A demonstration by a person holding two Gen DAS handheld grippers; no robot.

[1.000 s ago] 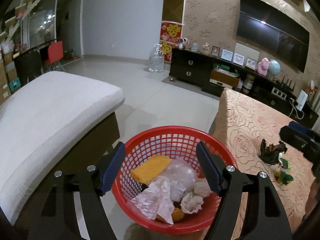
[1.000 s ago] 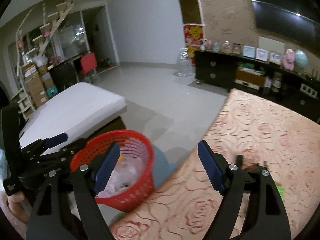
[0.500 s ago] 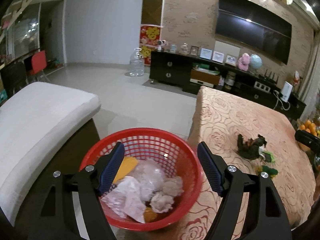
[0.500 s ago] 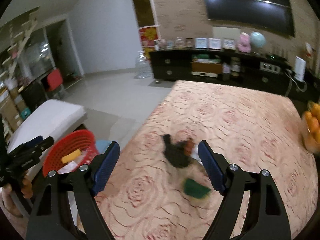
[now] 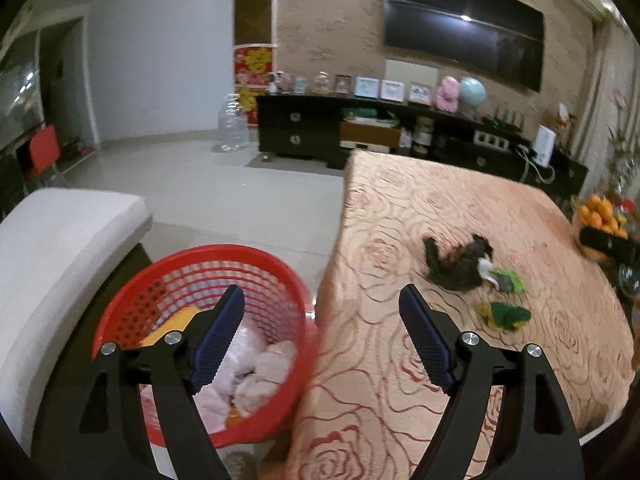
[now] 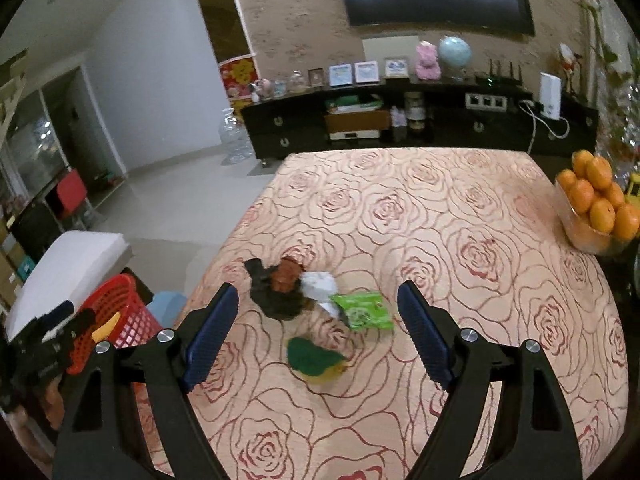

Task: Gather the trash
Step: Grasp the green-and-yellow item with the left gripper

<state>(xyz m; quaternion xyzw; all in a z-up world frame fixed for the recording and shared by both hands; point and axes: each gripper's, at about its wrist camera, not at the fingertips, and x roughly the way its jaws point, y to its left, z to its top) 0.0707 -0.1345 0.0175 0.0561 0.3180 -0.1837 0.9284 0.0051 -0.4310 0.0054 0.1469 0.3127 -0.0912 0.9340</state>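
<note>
With both the left gripper [image 5: 322, 332] and right gripper [image 6: 318, 328] standing open and empty, the wrappers [image 6: 320, 312] lie clustered on the table [image 6: 460, 240] while the red basket [image 5: 180, 280] waits beside its edge, so the right gripper should descend squarely over one piece.

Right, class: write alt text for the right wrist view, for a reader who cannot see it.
An open claw hovers over a rose-patterned table strewn with trash: a dark crumpled wrapper, white paper, a green packet and a green-yellow scrap. A red basket sits lower left; a bowl of oranges stands far right.
</note>
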